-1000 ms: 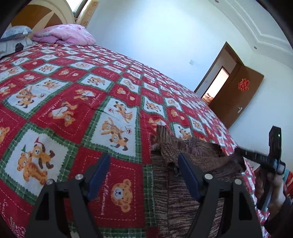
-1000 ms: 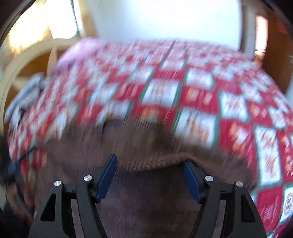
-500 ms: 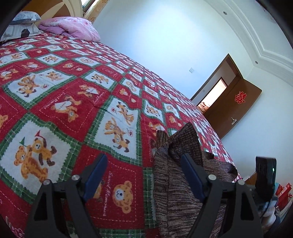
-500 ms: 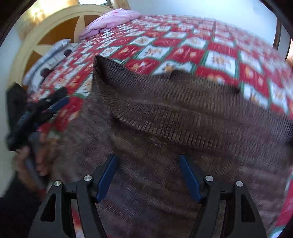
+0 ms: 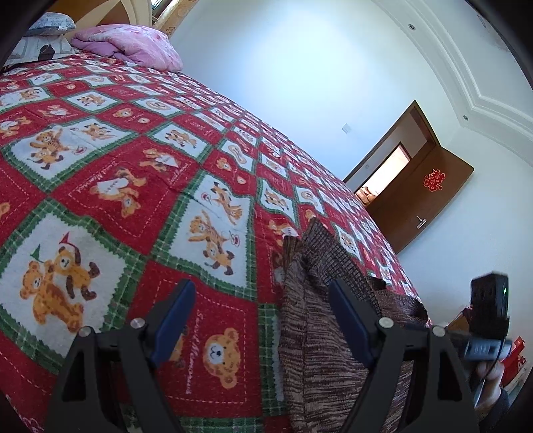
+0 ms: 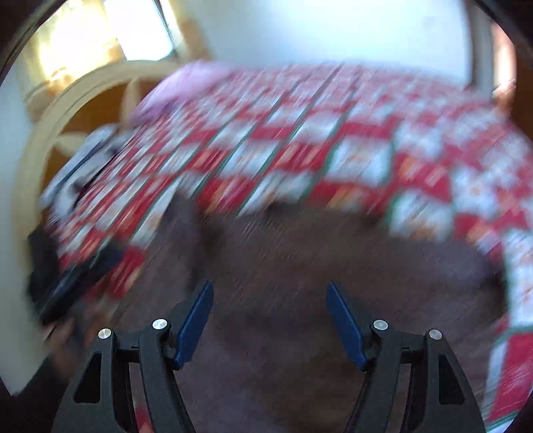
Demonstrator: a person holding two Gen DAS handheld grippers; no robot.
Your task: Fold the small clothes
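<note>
A brown knitted garment [image 5: 319, 336] lies on the near edge of the bed, with one part standing up in a peak behind my left gripper's right finger. My left gripper [image 5: 263, 319] is open and empty, low over the bedspread just left of the garment. In the blurred right wrist view the garment [image 6: 333, 266] spreads wide under my right gripper [image 6: 269, 316], which is open and holds nothing. The right gripper's body shows in the left wrist view [image 5: 486, 329] at the far right, beyond the garment.
A red, green and white teddy-bear bedspread [image 5: 140, 186] covers the bed. A pink pillow [image 5: 130, 46] and a grey one [image 5: 50, 25] lie at the headboard. A brown door [image 5: 423, 200] stands open beyond the bed's far side.
The right wrist view has swung fast and blurred; the garment now lies lower and flatter under it. The left gripper has barely moved. The garment's raised peak has sagged a little.
</note>
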